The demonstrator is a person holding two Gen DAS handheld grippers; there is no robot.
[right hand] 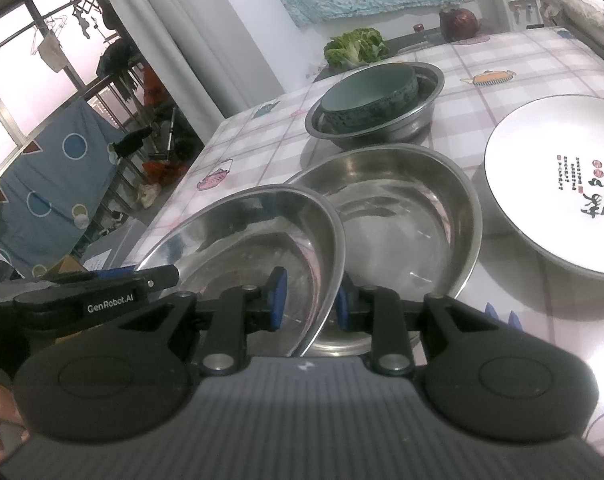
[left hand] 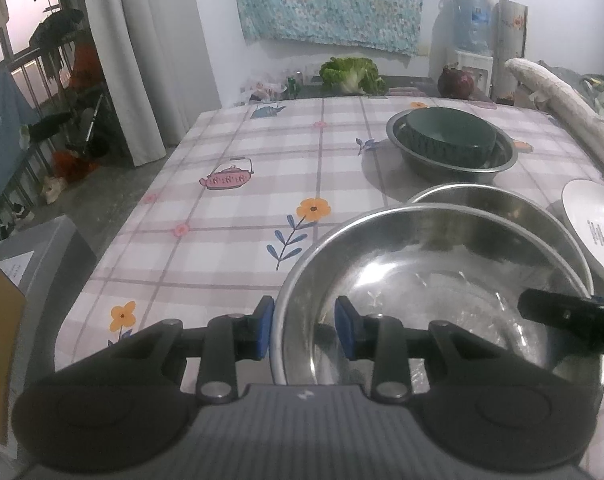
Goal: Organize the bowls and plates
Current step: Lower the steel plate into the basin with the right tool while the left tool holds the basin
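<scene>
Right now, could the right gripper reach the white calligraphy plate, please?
Probably, but not freely: the right gripper straddles the rim of the tilted steel bowl. The white calligraphy plate lies uncovered to its right, just past the larger steel bowl.

your left gripper (left hand: 305, 330) and right gripper (right hand: 309, 300) look alike: a ribbed grey body with a small white mark at the front, two rounded black housings, black linkage arms with silver pivot screws, and blue pads on the fingers (left hand: 264, 332). white "genrobot.ai" lettering runs along your left gripper's side.
</scene>
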